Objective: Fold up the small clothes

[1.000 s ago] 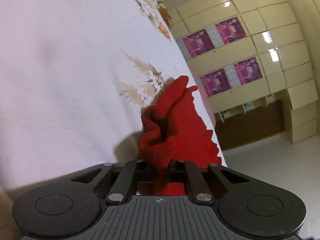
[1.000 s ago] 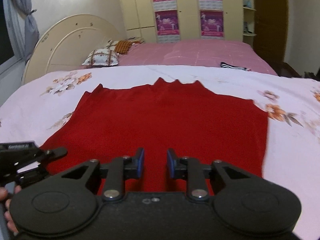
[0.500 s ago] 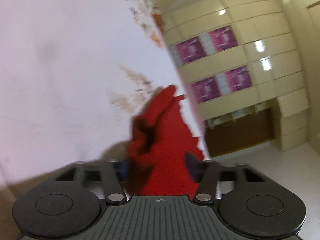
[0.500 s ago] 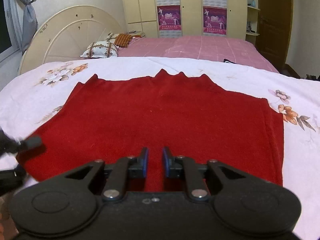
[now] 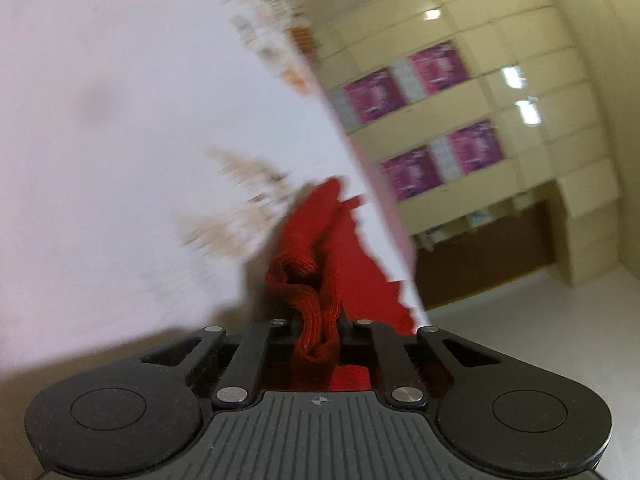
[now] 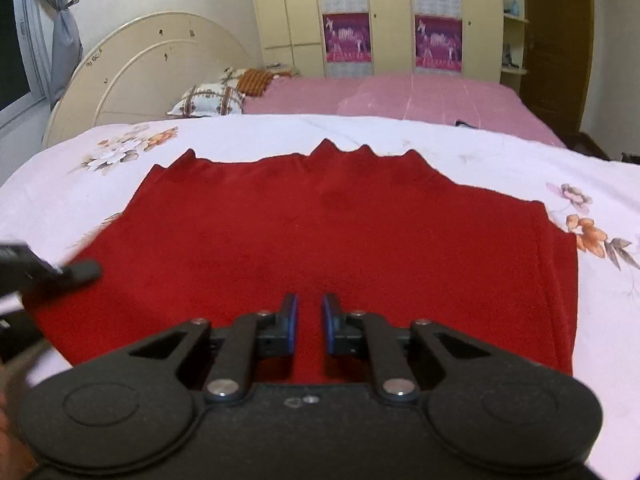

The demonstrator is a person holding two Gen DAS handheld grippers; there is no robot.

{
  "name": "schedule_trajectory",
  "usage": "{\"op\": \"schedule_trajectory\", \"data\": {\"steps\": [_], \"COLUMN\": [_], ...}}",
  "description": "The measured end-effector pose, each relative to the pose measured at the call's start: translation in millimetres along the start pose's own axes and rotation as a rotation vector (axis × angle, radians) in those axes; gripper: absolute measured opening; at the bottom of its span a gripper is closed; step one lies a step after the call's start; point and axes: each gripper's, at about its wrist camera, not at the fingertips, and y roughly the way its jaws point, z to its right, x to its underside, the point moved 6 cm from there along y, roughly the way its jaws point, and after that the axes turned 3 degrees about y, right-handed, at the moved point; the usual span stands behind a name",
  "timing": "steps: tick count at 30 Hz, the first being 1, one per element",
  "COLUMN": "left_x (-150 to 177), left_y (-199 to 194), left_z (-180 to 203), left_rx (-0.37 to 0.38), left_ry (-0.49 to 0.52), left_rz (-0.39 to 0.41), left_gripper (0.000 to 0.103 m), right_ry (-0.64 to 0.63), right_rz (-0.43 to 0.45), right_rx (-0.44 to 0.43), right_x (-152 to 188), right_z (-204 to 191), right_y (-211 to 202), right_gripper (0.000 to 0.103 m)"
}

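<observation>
Looking from the right wrist, finds the whole red garment (image 6: 320, 232) spread flat on the white flowered bed cover (image 6: 480, 152), filling the view from 9 to 3 o'clock. Shows a jagged, toothed far edge at 12 o'clock and a straight seamed side at 3 o'clock. Takes in, beyond it, a pink bed (image 6: 400, 92), a patterned pillow (image 6: 208, 100) and a round cream headboard (image 6: 152, 72) at 10 o'clock.

Looking from the left wrist, gets only a narrow tilted strip of that same cloth, bunched into a thick ribbed fold at the centre. Catches the left claw (image 5: 318, 320) pressed together on the fold, pinching it at 6 o'clock. Adds cream cupboards (image 5: 520, 80) with purple posters (image 5: 436, 68) at 2 o'clock.

Puts the right claw (image 6: 310, 320) low over the near part of the cloth at 6 o'clock, blue pads closing with a slim gap left and nothing visibly caught between them.

Hard to read: flower print smeared by blur in the left view; the other claw only a blurred dark tip at 9 o'clock in the right view. Near hem hidden under both claw bodies. Cannot tell what kind of garment.
</observation>
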Motion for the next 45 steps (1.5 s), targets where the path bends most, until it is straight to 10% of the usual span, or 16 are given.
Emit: {"op": "schedule_trajectory", "data": {"steps": [7,13,18,22,27,34,40,45], "left_x": [-14.9,34.7,113.0,163.0,105.6,42.4,52.2,64.0], "left_y": [1.1,24.8,55.7,58.1,-9.6,30.3,61.7,69.4], "left_z": [79.1,183.7,209.1,197.2,210.8,147.9,108.4,98.8], "left_rx": [0.114,0.241,0.236,0.18,0.344,0.069,-0.032,-0.029], "left_ry": [0.247,0.578,0.698,0.756,0.742,0.676,0.645,0.624], "left_rz": [-0.085,-0.285,-0.454,-0.589,-0.407,-0.382,-0.432,-0.442], "left_gripper": [0.009,0.009,0.01,0.018,0.075,0.075,0.075,0.075], "right_ry": [-0.005,0.348,0.885,1.116,1.077,0.896,0.623,0.645], "right_rz": [0.005,0.0,0.033,0.05,0.065,0.021,-0.034,-0.093], "right_rx": [0.034,-0.104,-0.322,-0.472,-0.533,-0.462,-0.24,-0.286], "right_x": [1.6,-0.6,22.5,43.1,43.2,22.6,9.3,11.0], "right_z": [-3.7,39.1,139.6,190.4,194.2,162.7,140.0,136.7], "right_y": [3.2,-5.3,-36.8,-53.1,-70.8,-57.0,-46.5,-33.2], "right_gripper": [0.012,0.009,0.061,0.067,0.07,0.065,0.059,0.059]}}
